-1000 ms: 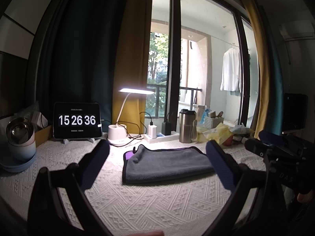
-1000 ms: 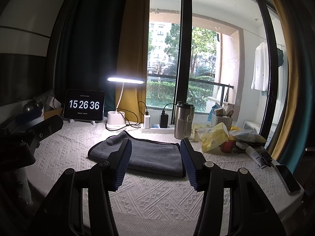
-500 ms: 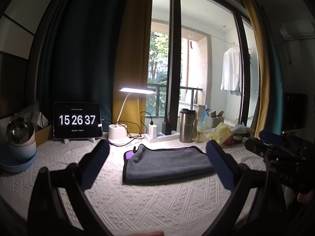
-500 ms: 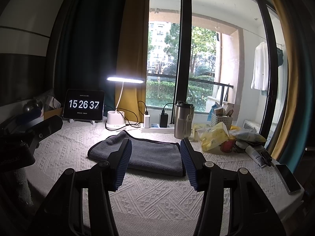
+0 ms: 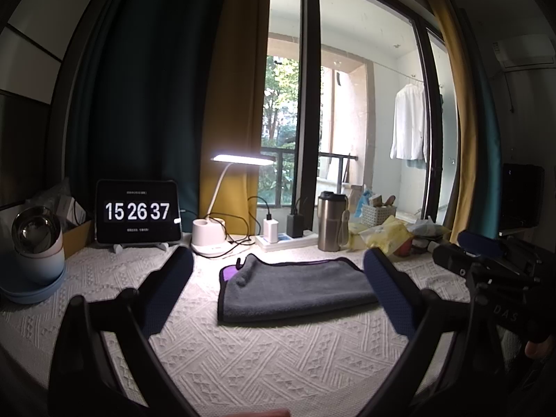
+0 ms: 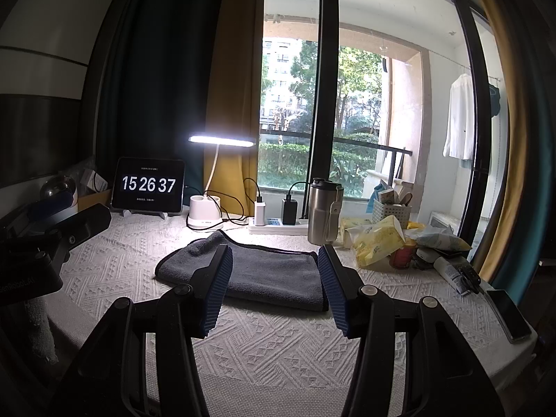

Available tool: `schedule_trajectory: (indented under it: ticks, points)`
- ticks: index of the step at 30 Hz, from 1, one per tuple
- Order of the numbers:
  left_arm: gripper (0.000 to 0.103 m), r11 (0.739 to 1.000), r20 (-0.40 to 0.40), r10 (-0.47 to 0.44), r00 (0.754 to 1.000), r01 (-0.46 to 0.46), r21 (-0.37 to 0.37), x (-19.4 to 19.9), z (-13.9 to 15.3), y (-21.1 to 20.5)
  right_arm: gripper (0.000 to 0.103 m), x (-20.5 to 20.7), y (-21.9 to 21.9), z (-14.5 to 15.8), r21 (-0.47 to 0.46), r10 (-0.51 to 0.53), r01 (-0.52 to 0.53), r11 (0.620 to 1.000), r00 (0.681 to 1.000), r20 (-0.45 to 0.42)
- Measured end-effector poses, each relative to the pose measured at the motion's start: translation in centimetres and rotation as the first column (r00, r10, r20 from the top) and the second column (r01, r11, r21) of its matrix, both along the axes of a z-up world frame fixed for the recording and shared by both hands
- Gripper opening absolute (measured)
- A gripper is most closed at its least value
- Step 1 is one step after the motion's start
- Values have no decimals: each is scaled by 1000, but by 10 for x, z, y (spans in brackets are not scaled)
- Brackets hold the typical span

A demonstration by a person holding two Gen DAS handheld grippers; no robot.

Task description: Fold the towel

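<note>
On the white quilted table cover [image 6: 278, 340], my grey towel [image 5: 295, 288] lies flat in front of the lamp [image 5: 208, 239] and steel tumbler [image 6: 323, 215], apparently already doubled over once, one far corner turned back on a purple patch; by my judgement further folds remain. My left gripper [image 5: 278, 278] hovers wide open, my right gripper [image 6: 274, 285] moderately open, both empty, short of the cloth.

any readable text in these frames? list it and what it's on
"15 26 37": tablet clock, large white digits.
"DAS": black body of the right gripper, seen from the left wrist view.
Small lines above and below the clock digits: too small to read.
Print on the yellow packet and white tube: blurred.
</note>
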State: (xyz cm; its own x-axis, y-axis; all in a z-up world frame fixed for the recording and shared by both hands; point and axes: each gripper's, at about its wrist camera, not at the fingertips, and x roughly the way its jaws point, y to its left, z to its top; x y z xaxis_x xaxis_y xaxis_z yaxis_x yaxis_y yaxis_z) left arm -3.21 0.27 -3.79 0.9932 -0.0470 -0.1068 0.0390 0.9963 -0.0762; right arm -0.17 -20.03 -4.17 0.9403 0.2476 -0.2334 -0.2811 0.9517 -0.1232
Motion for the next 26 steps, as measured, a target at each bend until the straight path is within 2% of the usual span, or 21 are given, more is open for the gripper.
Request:
schedule_trajectory:
  ticks: [26]
  points:
    - [99, 1000, 12, -5, 1000, 5, -12, 1, -1, 4, 54, 2, 1, -2, 9, 5, -5, 1000, 1000, -4]
